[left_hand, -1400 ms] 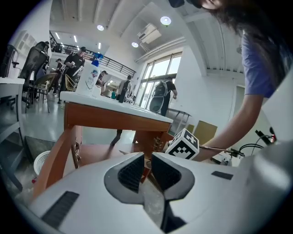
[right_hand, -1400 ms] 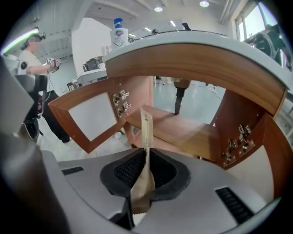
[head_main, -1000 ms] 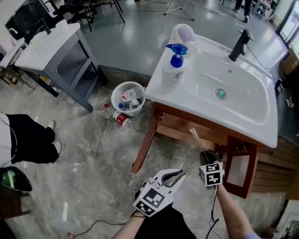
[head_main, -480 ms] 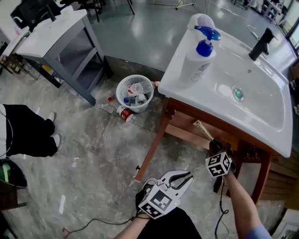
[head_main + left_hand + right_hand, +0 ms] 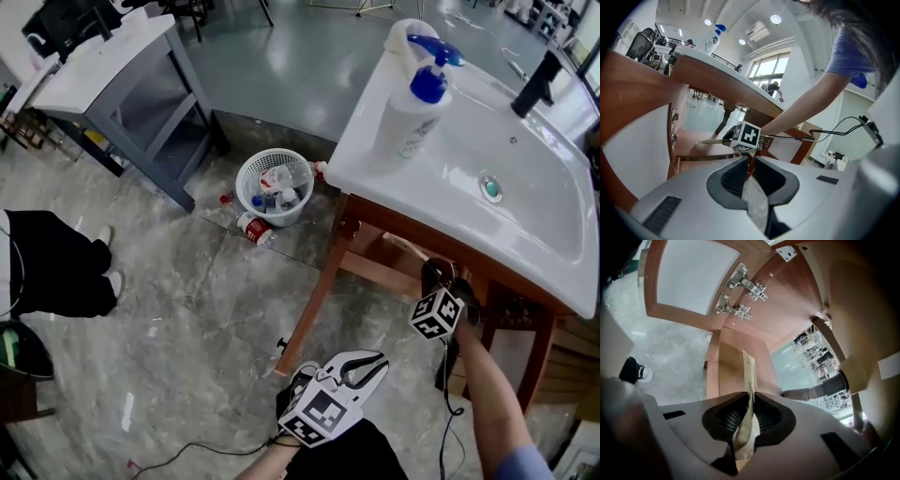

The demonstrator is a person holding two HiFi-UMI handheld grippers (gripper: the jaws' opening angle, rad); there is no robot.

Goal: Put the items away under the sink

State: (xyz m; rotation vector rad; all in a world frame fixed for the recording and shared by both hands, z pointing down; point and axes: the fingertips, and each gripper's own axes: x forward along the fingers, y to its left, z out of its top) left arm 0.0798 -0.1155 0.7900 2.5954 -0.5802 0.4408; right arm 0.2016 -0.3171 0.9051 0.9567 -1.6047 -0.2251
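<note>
In the head view, the right hand-held gripper (image 5: 431, 269) was just under the edge of the sink (image 5: 544, 234), holding a thin tan strip (image 5: 405, 247). The left hand-held gripper (image 5: 378, 359) was over the grey floor (image 5: 187, 309). In the left gripper view, its jaws were closed together with nothing in them. In the right gripper view, the jaws pinched the strip, which pointed into the wooden cabinet (image 5: 740, 357).
</note>
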